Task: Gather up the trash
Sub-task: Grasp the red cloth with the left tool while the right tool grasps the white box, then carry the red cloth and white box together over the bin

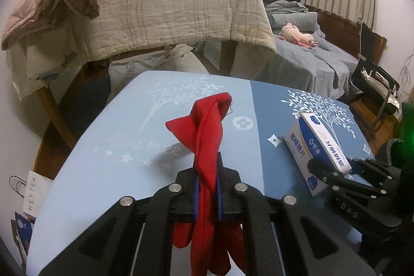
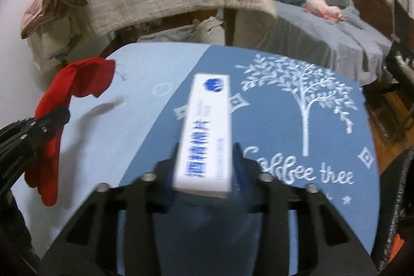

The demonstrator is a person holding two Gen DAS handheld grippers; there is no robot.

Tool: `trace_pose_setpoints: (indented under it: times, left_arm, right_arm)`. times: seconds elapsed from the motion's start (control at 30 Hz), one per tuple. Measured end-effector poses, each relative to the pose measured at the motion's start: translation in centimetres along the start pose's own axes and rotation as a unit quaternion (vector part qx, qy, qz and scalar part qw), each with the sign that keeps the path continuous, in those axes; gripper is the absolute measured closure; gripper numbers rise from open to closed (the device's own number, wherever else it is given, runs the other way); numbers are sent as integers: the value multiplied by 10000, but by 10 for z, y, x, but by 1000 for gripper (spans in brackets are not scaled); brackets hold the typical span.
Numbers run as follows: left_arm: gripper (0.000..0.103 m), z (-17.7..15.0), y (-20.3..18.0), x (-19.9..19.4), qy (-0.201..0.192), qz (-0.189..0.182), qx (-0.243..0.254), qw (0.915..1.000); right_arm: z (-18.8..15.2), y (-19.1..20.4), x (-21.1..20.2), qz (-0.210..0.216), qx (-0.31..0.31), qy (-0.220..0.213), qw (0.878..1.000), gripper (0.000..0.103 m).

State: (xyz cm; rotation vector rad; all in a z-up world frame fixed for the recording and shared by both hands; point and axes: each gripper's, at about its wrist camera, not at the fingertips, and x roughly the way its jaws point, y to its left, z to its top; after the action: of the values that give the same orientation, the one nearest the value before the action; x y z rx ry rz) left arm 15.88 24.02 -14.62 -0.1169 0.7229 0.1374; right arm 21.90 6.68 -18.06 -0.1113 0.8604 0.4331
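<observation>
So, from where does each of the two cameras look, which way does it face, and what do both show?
Left wrist: sits on the left gripper, faces forward over the blue table toward the draped chair; its fingers clamp the red cloth.
Right wrist: sits on the right gripper, faces the same way; its fingers hold the white box.
Shared: table, cloth, box, chair, the bed, and each view shows the other gripper.

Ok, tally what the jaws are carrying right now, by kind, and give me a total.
Red fabric cloth, clamped in the left gripper: 1
White-and-blue cardboard box, clamped in the right gripper: 1
Total: 2, both above the blue printed table.
</observation>
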Motion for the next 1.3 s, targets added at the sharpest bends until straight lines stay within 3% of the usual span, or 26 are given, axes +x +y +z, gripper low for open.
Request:
trace_pose_setpoints:
  times: [0.47,0.8,1.3]
  left_arm:
    - [93,11,-27,-31,-303,-136,106,9994]
    - [93,27,-63,-69,-678,-362,255,9967]
    - [93,32,-129,-118,-987,-879,581,9895]
  right_arm:
    - [9,-8,-57,36,53,-496,9988,74]
    - [15,-34,-117,-122,206,-901,9956,74]
    - [-3,-84,-203,-479,409,-1404,9881,74]
